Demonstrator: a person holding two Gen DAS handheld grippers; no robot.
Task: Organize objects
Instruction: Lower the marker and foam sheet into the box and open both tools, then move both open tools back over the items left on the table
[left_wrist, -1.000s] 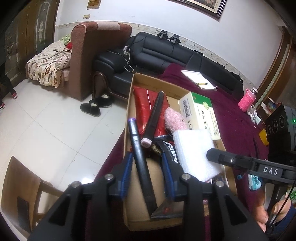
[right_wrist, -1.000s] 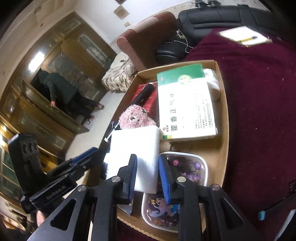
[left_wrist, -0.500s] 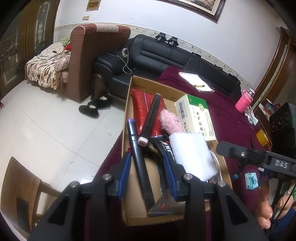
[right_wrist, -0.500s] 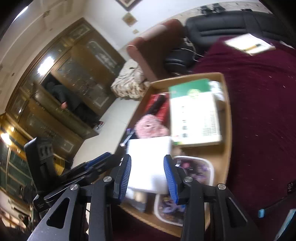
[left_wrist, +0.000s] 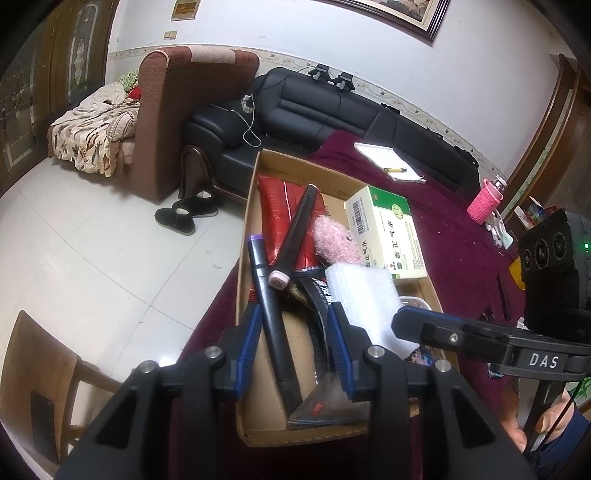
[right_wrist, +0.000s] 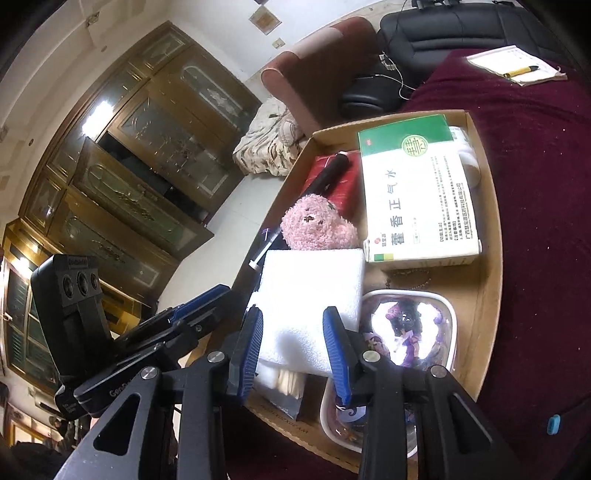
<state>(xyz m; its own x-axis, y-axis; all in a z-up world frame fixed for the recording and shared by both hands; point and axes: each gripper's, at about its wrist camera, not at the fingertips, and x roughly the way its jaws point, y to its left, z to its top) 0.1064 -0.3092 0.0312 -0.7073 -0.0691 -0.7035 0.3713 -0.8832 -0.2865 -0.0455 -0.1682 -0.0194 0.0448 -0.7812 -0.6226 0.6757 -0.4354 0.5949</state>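
At frame bottom, the left gripper fingers spread around a purple-capped marker in the cardboard box, while the right gripper fingers spread astride white foam.

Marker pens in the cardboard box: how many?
2. The purple-capped marker lies between the left gripper's open jaws; the pink-capped marker lies across the red packet. Clutter may hide more.

Home living rm: black sofa, armchair, cabinets.

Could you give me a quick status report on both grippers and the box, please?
Left hand-held gripper open, straddling purple-capped marker. Right hand-held gripper open over white foam pad. Cardboard box crowded.
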